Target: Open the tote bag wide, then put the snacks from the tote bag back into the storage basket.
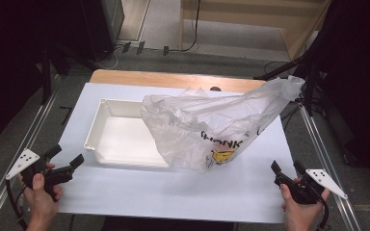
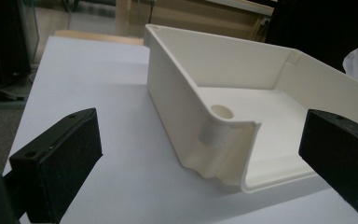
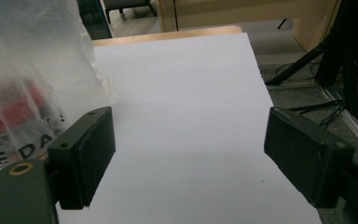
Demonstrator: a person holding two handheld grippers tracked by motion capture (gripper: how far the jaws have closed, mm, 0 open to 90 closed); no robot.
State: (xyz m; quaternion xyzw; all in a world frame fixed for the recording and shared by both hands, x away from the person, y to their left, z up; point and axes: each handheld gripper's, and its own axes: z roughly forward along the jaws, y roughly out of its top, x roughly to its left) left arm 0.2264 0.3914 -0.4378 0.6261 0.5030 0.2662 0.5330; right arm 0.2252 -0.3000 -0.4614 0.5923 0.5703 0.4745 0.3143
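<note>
The left claw [image 1: 67, 156] is hovering over the near left corner of the bench [image 1: 183, 192], its jaws standing spread with nothing between them. In the left gripper view, the near corner of the tray [image 2: 223, 140] is showing between the spread jaws, apart from both. The white tray [image 1: 120, 137] is lying on the left half of the bench, its long side running along the near edge. A clear plastic bag [image 1: 212, 125] with printed lettering is draping over the tray's right end and rising toward the far right corner. The right claw [image 1: 286, 167] is hovering at the near right corner, jaws likewise spread and gripping nothing. In the right gripper view, the bag [image 3: 28, 93] is sitting just left of the jaws.
</note>
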